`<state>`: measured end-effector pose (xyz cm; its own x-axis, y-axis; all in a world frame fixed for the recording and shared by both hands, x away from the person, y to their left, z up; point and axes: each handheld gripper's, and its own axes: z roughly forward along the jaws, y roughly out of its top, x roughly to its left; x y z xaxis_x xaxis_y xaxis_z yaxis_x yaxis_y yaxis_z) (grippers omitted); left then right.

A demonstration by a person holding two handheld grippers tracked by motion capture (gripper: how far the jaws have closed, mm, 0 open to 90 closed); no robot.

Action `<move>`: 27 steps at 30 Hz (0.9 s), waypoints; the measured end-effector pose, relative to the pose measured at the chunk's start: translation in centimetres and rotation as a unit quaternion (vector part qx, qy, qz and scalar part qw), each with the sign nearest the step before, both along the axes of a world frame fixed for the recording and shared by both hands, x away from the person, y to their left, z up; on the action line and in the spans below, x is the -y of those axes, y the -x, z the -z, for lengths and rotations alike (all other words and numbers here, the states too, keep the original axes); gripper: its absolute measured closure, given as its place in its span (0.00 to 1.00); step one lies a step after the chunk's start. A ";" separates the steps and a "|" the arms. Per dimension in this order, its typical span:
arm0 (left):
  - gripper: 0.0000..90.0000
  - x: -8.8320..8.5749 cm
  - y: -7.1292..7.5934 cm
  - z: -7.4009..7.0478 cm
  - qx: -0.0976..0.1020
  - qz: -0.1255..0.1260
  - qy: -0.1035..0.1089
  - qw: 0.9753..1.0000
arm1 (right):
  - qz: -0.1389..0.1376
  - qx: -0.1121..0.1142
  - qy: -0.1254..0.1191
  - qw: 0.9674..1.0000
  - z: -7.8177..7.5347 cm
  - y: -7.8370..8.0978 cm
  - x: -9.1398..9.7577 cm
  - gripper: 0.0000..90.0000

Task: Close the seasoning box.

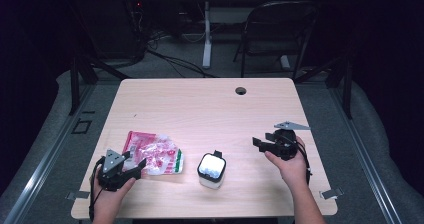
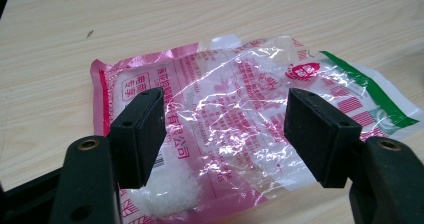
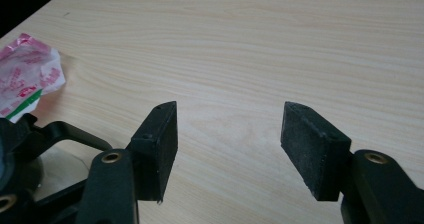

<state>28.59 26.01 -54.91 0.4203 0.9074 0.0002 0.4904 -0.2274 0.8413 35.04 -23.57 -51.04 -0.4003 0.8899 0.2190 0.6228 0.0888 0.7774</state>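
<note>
A crinkled pink and clear plastic bag (image 1: 152, 154) with a green stripe lies flat on the front left of the wooden table (image 1: 210, 109). In the left gripper view the bag (image 2: 240, 109) holds white granules near its lower end. My left gripper (image 1: 136, 159) is open at the bag's near edge, and its jaws (image 2: 225, 101) straddle the bag without closing on it. A small white container with a black clip lid (image 1: 211, 170) stands right of the bag. My right gripper (image 1: 259, 144) is open over bare table (image 3: 227, 109), pointing left toward the container.
A round cable hole (image 1: 241, 90) sits at the table's far edge. A dark folding chair (image 1: 277, 29) and a white desk leg (image 1: 207, 34) stand on the floor beyond. A corner of the bag (image 3: 25, 79) and a black frame part (image 3: 60, 134) show in the right gripper view.
</note>
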 end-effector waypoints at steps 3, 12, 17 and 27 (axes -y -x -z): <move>0.37 -0.1 -0.2 0.2 -0.003 -0.001 -0.001 1.000 | 0.006 0.006 0.017 1.000 0.5 0.0 -0.1 0.44; 0.37 -0.4 -0.4 0.4 -0.010 -0.005 0.001 1.000 | 0.010 -0.014 0.014 1.000 2.3 -0.3 -0.5 0.46; 0.37 -0.3 -0.5 0.4 -0.012 -0.004 0.000 1.000 | 0.010 -0.024 0.017 1.000 2.6 -0.5 -0.4 0.46; 0.37 0.0 -0.6 0.7 -0.014 -0.002 -0.002 1.000 | -0.002 -0.030 0.025 0.999 2.8 -0.5 -1.1 0.46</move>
